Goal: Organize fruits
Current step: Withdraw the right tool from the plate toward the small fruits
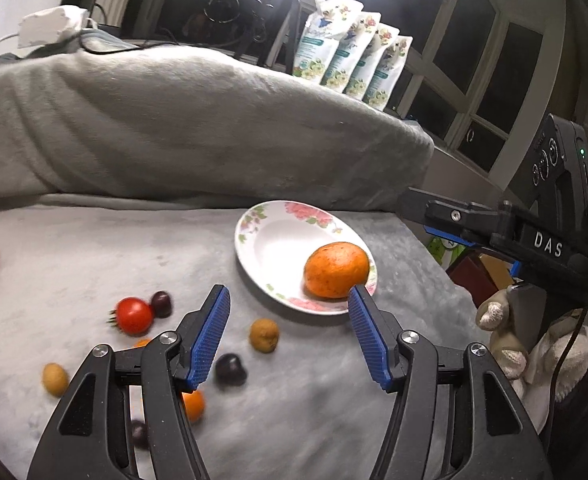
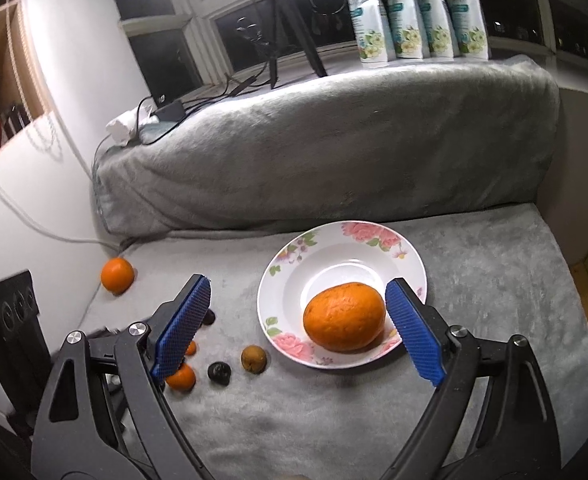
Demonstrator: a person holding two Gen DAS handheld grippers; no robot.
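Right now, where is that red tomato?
In the left wrist view, the red tomato lies on the grey blanket, left of the flowered plate, touching a dark plum.

Background stuff: a grey fleece blanket (image 2: pixel 334 412) covers the surface, and there's a big bolster-like hump (image 2: pixel 318 148) wrapped in the same fabric behind it. Four floral refill pouches (image 2: pixel 418 8) stand in a row on the window ledge by the dark windows (image 1: pixel 490 56). A black tripod (image 2: pixel 282 20) stands left of them, with cables and a black adapter (image 2: pixel 170 110) trailing beside a crumpled white thing (image 2: pixel 124 126).
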